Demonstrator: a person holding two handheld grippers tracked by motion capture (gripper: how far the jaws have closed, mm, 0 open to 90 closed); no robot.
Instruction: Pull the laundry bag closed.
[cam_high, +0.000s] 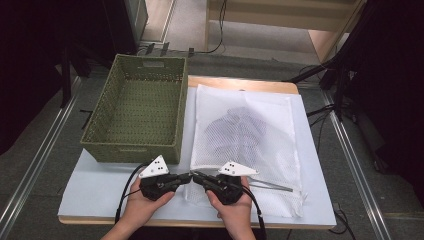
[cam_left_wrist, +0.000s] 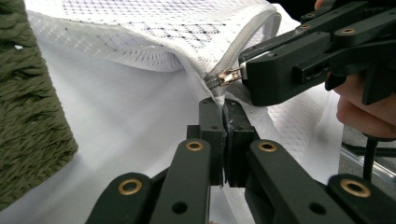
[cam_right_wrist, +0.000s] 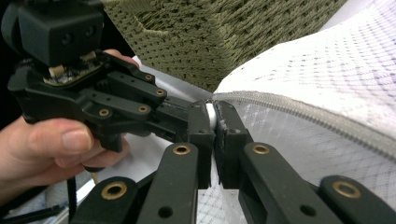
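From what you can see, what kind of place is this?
Probably a lab or workshop set up for recording, not a home: a small table under a white sheet, metal floor rails, cables and stands on the floor around it.

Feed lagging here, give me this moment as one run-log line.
left tongs: shut on mesh laundry bag corner | right tongs: shut on zipper pull | zipper: at near-left end | green basket: beside bag

Lab-style recording bay, not home. Small wooden table (cam_high: 240, 82) under white sheet (cam_high: 100, 192), grey carpet floor, metal floor rails (cam_high: 35, 160) either side, black stands (cam_high: 345, 70) and loose cables (cam_high: 320, 117) around, dark surroundings.
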